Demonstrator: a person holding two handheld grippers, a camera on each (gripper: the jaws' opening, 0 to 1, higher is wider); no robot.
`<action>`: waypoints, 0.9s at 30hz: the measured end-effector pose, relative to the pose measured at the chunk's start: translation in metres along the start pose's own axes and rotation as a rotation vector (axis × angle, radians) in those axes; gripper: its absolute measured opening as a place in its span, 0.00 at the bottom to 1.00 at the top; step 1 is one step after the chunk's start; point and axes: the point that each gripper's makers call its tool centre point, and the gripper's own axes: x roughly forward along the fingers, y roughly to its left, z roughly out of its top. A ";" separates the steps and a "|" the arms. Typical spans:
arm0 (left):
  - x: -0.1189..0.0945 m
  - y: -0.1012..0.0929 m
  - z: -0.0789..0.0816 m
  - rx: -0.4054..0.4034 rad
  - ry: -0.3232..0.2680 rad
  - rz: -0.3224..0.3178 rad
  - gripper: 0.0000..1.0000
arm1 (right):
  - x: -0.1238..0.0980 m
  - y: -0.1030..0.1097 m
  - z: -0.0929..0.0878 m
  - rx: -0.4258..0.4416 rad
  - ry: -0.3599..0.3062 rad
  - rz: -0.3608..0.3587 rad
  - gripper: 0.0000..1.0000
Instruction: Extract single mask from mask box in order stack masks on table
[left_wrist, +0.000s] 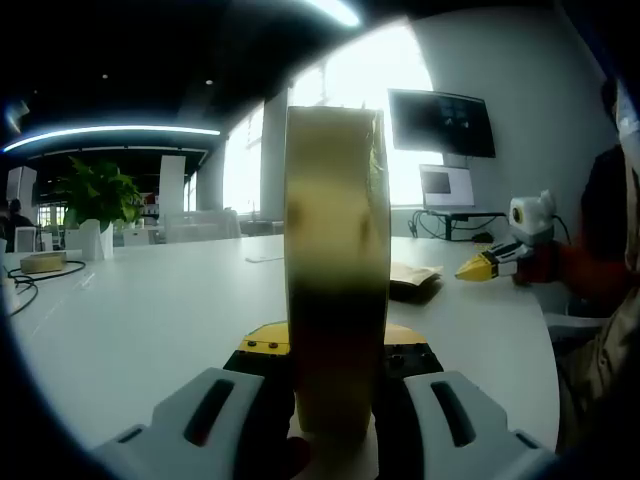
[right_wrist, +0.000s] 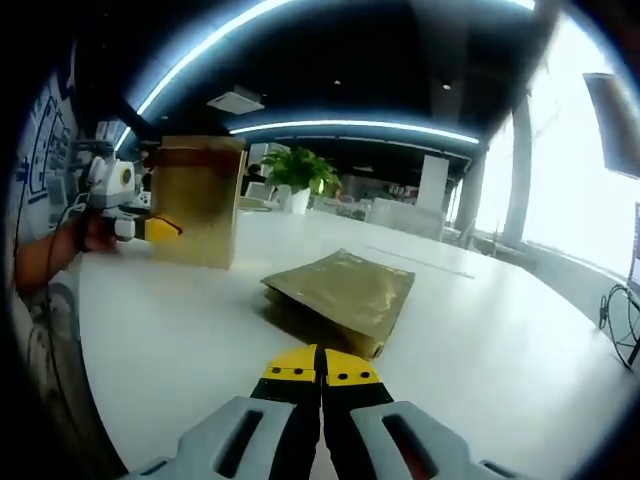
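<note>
In my left gripper view, my left gripper (left_wrist: 335, 375) is clamped on the gold mask box (left_wrist: 336, 270), holding it upright and edge-on above the white table (left_wrist: 150, 330), and my right gripper (left_wrist: 488, 264) shows off to the right, near a flat gold packet (left_wrist: 412, 277) lying on the table. In my right gripper view, my right gripper (right_wrist: 321, 378) has its yellow-tipped jaws pressed together with nothing between them, just short of the flat gold mask packet (right_wrist: 343, 292) on the table. Further left I see the mask box (right_wrist: 197, 200) standing upright with the left gripper (right_wrist: 160, 228) against its side.
</note>
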 end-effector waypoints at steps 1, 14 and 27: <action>0.000 0.000 0.000 0.001 0.000 0.000 0.20 | 0.000 0.001 0.001 0.004 -0.004 0.007 0.00; 0.001 0.000 0.000 0.001 0.002 -0.001 0.20 | -0.001 -0.001 0.002 0.019 -0.012 0.003 0.00; 0.001 0.000 0.000 0.001 0.002 -0.002 0.20 | -0.002 -0.003 0.000 0.024 -0.005 -0.004 0.00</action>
